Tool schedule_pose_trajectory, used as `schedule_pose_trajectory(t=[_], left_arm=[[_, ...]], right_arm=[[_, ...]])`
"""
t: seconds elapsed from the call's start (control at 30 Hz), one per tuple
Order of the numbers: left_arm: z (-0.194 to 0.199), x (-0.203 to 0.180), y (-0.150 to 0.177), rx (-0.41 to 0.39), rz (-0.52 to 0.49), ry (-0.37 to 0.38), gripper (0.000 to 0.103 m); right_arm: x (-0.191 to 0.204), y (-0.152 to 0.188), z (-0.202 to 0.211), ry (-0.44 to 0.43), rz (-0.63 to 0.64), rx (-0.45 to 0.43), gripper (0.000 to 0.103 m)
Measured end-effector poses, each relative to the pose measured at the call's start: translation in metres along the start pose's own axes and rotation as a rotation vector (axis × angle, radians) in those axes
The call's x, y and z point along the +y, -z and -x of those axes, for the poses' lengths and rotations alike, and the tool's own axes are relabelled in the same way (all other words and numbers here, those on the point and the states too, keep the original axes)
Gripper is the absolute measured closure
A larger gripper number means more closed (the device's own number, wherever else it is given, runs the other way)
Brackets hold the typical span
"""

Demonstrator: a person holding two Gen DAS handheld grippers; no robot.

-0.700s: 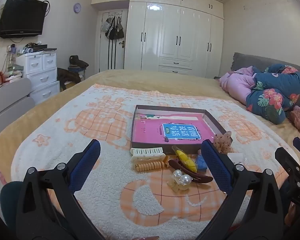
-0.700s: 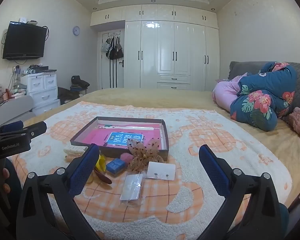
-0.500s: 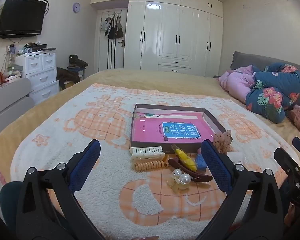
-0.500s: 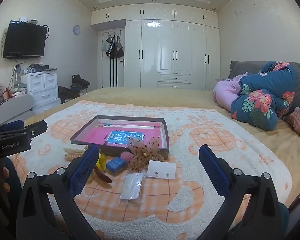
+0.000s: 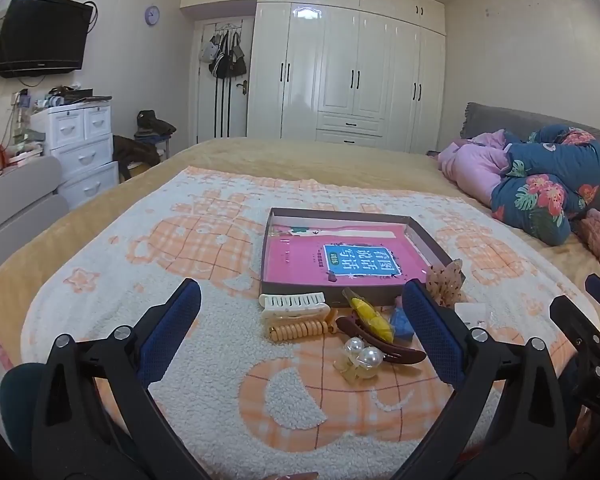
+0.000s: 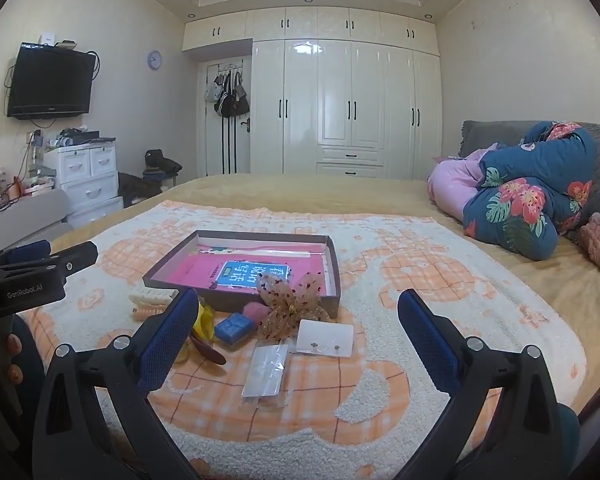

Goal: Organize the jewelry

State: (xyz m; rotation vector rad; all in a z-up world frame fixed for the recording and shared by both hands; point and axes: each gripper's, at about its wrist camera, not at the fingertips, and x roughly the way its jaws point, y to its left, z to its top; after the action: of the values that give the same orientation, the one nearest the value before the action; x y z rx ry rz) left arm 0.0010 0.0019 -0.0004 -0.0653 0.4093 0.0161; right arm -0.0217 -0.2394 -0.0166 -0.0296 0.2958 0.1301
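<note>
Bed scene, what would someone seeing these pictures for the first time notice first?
Likely the shallow box with a bright pink book inside, sitting mid-blanket on the bed. Right in front of it lies a jumble of hair clips, with a pearl clip nearest the camera and an earring card off to the right. Both the left gripper and right gripper frame the pile, wide open and empty.

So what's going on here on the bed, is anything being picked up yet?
Not yet. A person holds two grippers above a blanket-covered bed. The left gripper and right gripper both have their jaws wide open and hold nothing. Hair clips and small packets lie loose in front of a shallow box, which holds only a pink book. Nearest the left gripper are a cream claw clip and a pearl clip; nearest the right, an earring card.
</note>
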Motion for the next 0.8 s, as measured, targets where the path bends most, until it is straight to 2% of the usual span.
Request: schedule_pose_trajectory(t=[0.8], left_arm=[[0.0, -0.0023, 0.0014, -0.002, 0.001, -0.002, 0.011]], right_arm=[[-0.0017, -0.0049, 0.0065, 0.006, -0.004, -0.014, 0.006]])
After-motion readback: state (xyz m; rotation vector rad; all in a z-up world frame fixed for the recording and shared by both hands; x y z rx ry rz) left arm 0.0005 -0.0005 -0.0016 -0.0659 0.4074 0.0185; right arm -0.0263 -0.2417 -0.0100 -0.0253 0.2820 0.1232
